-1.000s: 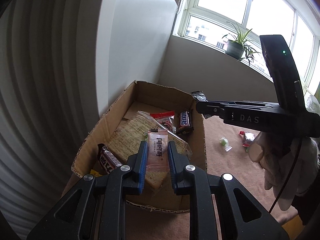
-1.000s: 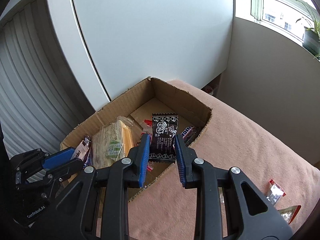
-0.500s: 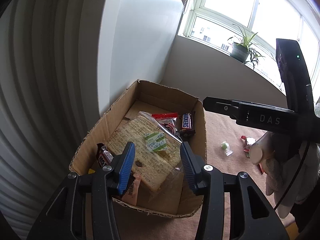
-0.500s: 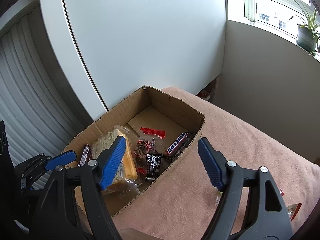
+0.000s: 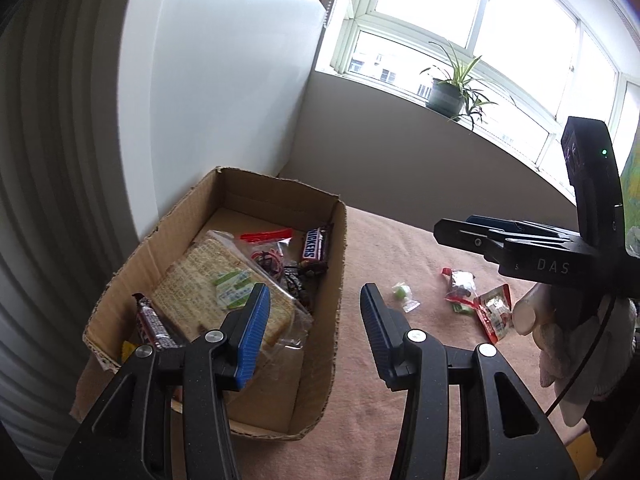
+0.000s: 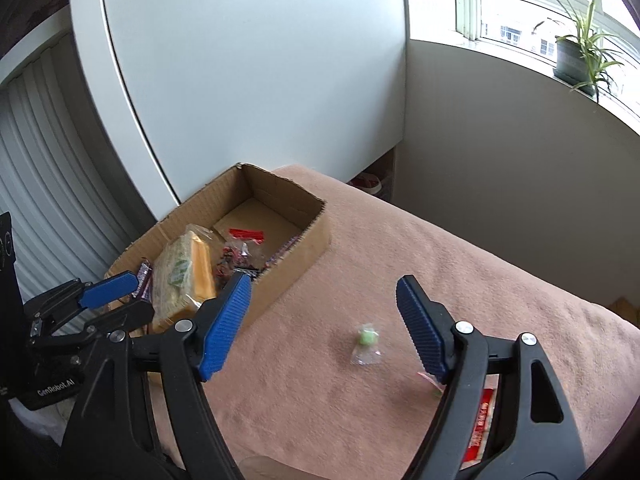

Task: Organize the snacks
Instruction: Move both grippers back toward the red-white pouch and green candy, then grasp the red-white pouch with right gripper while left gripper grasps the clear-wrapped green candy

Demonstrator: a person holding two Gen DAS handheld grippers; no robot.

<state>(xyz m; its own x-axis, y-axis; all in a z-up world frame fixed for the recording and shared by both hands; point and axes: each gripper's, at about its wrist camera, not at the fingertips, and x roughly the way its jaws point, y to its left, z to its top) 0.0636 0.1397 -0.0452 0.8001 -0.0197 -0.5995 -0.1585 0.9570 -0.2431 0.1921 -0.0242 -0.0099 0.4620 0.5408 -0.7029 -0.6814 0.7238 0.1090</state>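
Note:
An open cardboard box point(image 5: 338, 264) point(image 6: 316, 236) stands on a pink cloth. It holds a bagged cracker pack point(image 5: 212, 292), a Snickers bar point(image 5: 314, 244), a red-sealed bag point(image 5: 266, 240) and small dark packets. My left gripper point(image 5: 314, 328) is open and empty over the box's right wall. My right gripper point(image 6: 324, 320) is open and empty above the cloth, right of the box. A small green candy point(image 6: 367, 340) point(image 5: 402, 292) lies on the cloth between its fingers. Red snack packets point(image 5: 494, 312) lie further right.
A white cabinet point(image 6: 248, 80) stands behind the box, with a ribbed grey surface point(image 5: 48, 160) to its left. A potted plant point(image 5: 448, 94) sits on the window sill. The right gripper's body point(image 5: 540, 256) hangs over the cloth in the left wrist view.
Both grippers opened and dropped their packets into the box. Both then pulled back and swung right, the right one out over the cloth by the green candy.

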